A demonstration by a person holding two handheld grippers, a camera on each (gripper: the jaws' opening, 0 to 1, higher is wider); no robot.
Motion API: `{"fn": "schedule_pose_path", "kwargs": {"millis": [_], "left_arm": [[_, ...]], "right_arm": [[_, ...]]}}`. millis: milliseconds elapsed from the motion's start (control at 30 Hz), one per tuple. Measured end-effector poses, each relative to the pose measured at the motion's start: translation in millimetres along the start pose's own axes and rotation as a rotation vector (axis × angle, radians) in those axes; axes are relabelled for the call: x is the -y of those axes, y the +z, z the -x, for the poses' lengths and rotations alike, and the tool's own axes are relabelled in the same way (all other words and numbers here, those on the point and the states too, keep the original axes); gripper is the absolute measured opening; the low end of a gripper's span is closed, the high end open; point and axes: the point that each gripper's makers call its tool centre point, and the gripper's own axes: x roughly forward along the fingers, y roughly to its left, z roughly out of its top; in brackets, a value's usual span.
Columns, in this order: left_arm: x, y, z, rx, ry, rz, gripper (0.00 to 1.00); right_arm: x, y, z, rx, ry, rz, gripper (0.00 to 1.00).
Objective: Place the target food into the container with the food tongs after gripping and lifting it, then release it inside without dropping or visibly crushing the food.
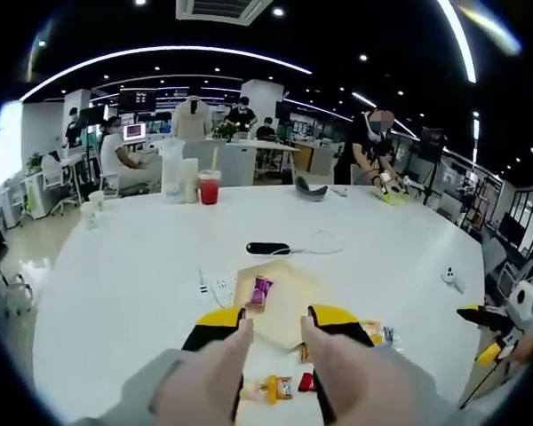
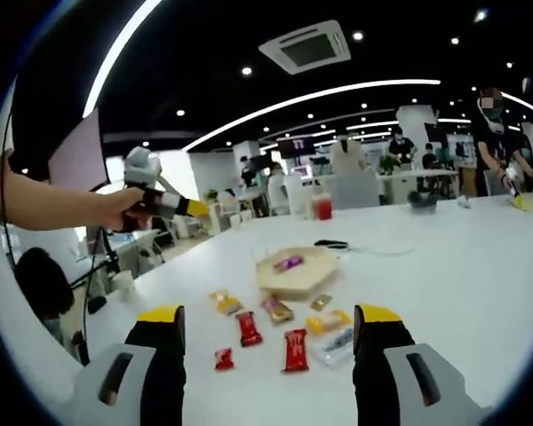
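Left gripper (image 1: 271, 330) held above the near edge of the table (image 1: 142, 257), jaws apart and empty, with two pale tong-like arms (image 1: 213, 373) running out to them and touching nothing. Right gripper (image 2: 266, 333) wide open, empty, over the near edge; left gripper also seen raised in a hand (image 2: 129, 206) off the table's left edge. Tray (image 2: 295, 271) near table centre holding one purple-wrapped snack (image 2: 289, 263); other wrapped snacks (image 2: 295, 348) loose on the tabletop between tray and near edge.
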Motion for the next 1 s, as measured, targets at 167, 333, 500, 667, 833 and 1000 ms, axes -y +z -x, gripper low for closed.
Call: {"fn": "schedule_pose_path", "kwargs": {"millis": [167,333,500,667,833,1000], "left_arm": [[-8.9,9.4,14.6,0.048,0.04,0.029,0.27],[-10.3,-0.2,27.1,0.039,0.085,0.014,0.27],[-15.3,-5.1,45.0,0.045,0.157,-0.122,0.27],[-22.4,-6.6,57.0,0.074,0.145,-0.02,0.27],[-28.8,-11.4,58.5,0.107,0.123,0.019,0.27],[-21.4,-23.1,49.2,0.119,0.072,0.064,0.28]], "right_arm": [[-0.2,4.4,-1.1,0.016,0.034,0.018,0.79],[3.4,8.3,-0.5,0.041,0.037,0.01,0.79],[0.2,-5.2,2.3,0.032,0.053,-0.028,0.78],[-17.7,-14.5,-0.2,-0.004,0.092,-0.011,0.78],[-27.5,-16.6,-6.3,-0.041,0.078,-0.022,0.77],[-38.3,-14.2,-5.2,-0.065,0.066,0.026,0.77]]}}
